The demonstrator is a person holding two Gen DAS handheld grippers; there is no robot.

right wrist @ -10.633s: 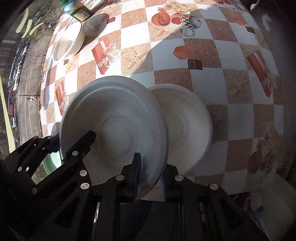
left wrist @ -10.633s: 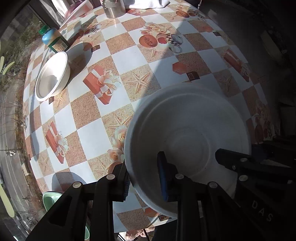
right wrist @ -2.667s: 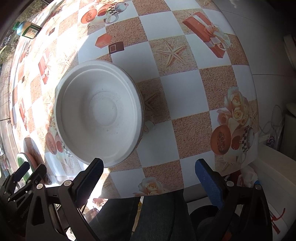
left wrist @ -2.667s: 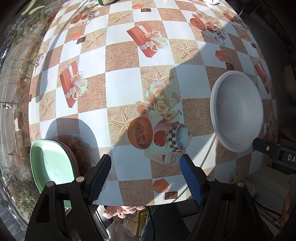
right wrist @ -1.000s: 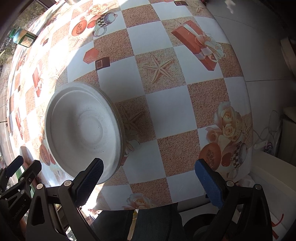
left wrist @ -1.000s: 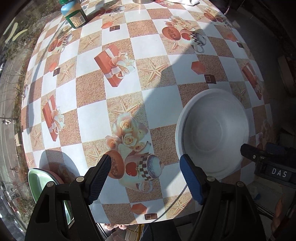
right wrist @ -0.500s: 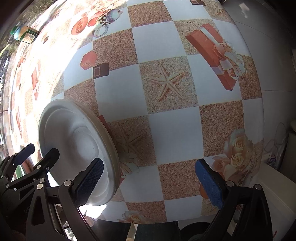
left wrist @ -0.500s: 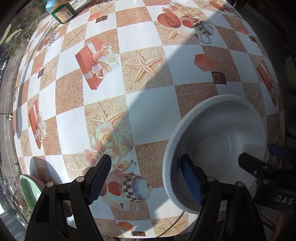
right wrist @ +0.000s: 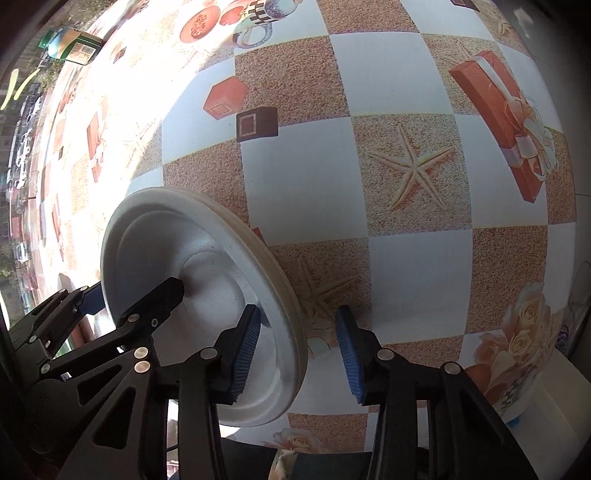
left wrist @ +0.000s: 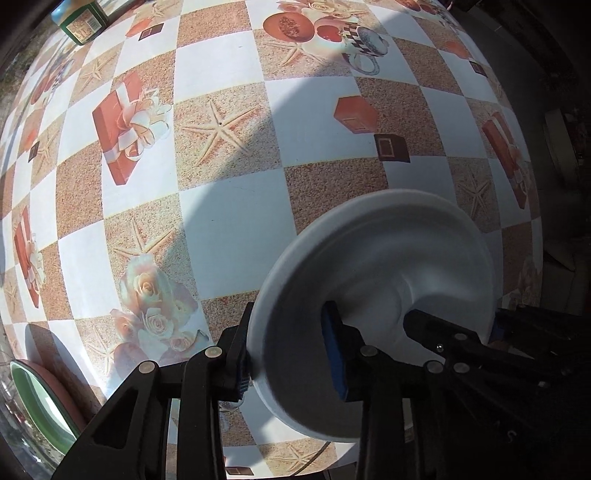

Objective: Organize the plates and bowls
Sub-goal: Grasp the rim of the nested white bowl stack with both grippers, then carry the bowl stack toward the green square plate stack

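Note:
A stack of white bowls [left wrist: 384,273] sits near the front edge of the table; it also shows in the right wrist view [right wrist: 207,280]. My left gripper [left wrist: 288,354] straddles its left rim, one pad outside and one inside, jaws still apart. My right gripper [right wrist: 299,350] straddles its right rim the same way, with a gap between the outer pad and the bowl. Each gripper shows in the other's view across the bowl.
A green plate on a pink one [left wrist: 40,402] sits at the table's front left corner. A green-labelled jar [left wrist: 79,18] stands at the far left; it also shows in the right wrist view [right wrist: 72,46]. The checkered tablecloth [left wrist: 229,221] covers the table.
Both grippers have moved in onto the white bowl stack from either side and narrowed around its rim. Earlier they were wide open and above the table.

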